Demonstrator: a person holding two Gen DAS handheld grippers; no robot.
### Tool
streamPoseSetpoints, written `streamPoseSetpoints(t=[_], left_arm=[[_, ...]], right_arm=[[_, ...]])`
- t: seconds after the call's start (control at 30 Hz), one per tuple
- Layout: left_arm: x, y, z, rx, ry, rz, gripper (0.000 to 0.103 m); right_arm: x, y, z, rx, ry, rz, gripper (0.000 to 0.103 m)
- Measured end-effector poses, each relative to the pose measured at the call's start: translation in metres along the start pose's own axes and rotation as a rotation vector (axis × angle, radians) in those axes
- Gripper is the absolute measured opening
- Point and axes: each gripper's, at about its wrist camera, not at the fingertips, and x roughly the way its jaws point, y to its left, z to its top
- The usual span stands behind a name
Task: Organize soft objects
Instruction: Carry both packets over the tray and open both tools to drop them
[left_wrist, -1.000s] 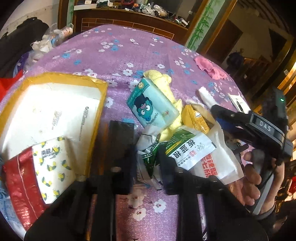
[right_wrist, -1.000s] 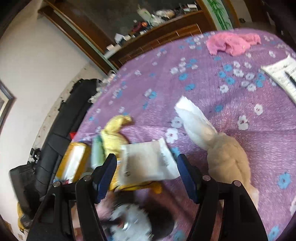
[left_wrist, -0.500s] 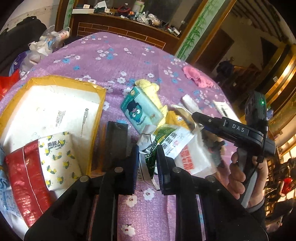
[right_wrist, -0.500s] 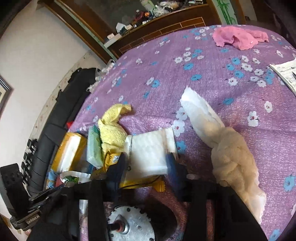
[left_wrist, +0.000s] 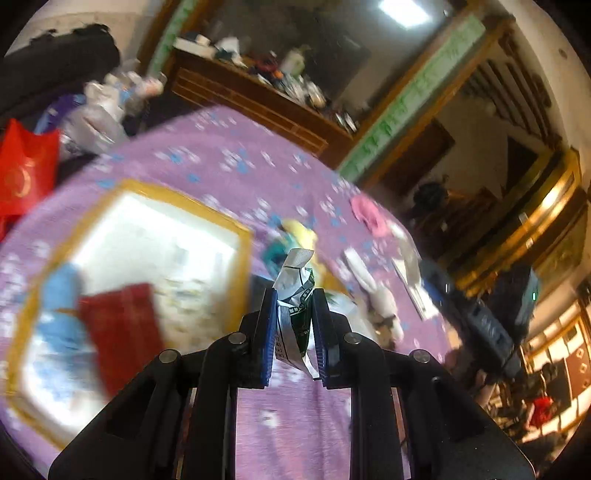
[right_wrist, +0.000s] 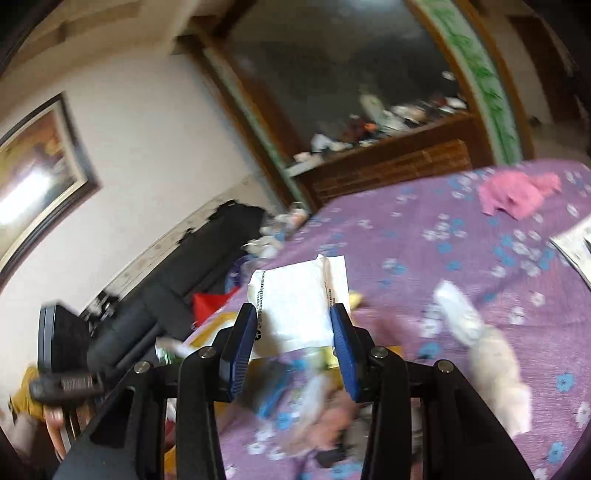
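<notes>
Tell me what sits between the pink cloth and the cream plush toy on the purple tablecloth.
Right wrist view: only bare flowered tablecloth lies between the pink cloth and the cream plush toy; nothing else rests there.

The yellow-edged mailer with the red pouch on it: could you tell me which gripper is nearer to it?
Left. The left gripper, shut on a green-and-white packet, hangs just right of the yellow-edged mailer. The right gripper, holding a white pouch, is farther right.
</notes>
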Motion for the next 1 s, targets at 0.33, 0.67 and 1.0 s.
streamPoseSetpoints(t=[0.33, 0.67, 1.0], left_arm=[[-0.007, 0.081, -0.015, -0.127, -0.02, 0.094, 0.017], [-0.018, 0.108, -0.002, -0.144, -0.05, 0.098, 0.018], [0.011, 0.123, -0.009, -0.114, 0.042, 0.095, 0.018]], right_arm=[[0.045, 0.07, -0.044, -0.169, 0.199, 0.072, 0.041], [0.11, 0.11, -0.041, -0.096, 0.304, 0.027, 0.041], [0.161, 0.122, -0.058, -0.057, 0.357, -0.052, 0.043]])
